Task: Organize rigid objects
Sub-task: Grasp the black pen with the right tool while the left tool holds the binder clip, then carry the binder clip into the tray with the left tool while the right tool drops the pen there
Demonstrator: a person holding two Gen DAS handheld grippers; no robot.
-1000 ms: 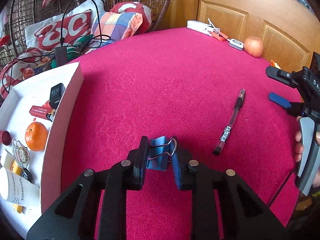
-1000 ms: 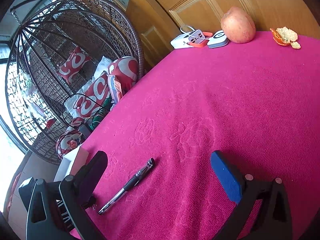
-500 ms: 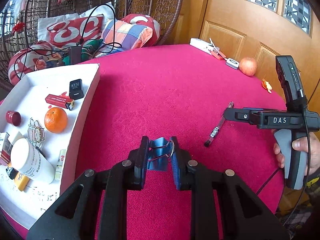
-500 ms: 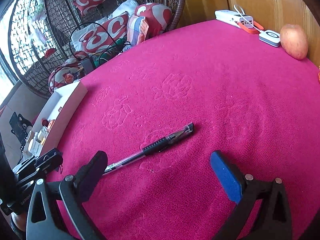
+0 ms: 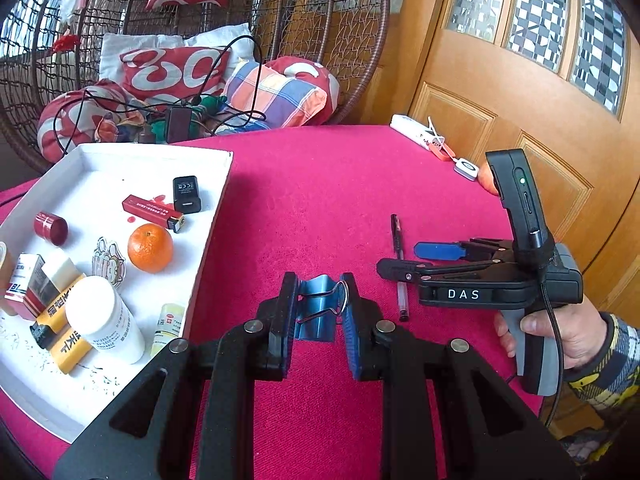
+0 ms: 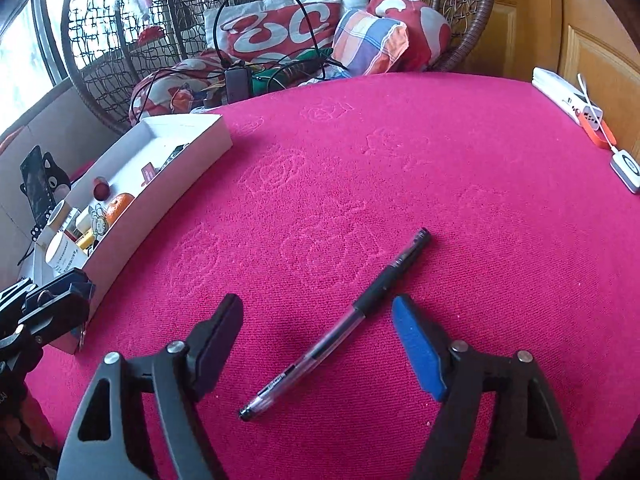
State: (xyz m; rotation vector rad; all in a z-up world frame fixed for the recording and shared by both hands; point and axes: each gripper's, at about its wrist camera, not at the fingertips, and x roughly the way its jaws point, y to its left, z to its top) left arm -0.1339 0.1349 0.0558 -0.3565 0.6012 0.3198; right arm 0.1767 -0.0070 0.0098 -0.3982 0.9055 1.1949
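At the left, a white tray [image 5: 216,196] on the red tablecloth [image 5: 320,200] holds a tangerine [image 5: 150,247], a lighter [image 5: 152,211], a black charger [image 5: 186,194] and a white bottle [image 5: 105,320]. Just right of the tray, the left gripper [image 5: 319,304] is clamped on a blue binder clip [image 5: 318,308], lifted above the cloth. Farther right, the right gripper [image 6: 318,316] hangs over a black gel pen [image 6: 340,326] lying flat on the cloth between its fingers, jaws closing, pads clear of the barrel.

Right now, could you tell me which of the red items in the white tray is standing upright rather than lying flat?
The small dark-red cylindrical cap near the white tray's left side stands upright; the long red rectangular lighter lies flat beside the black charger.
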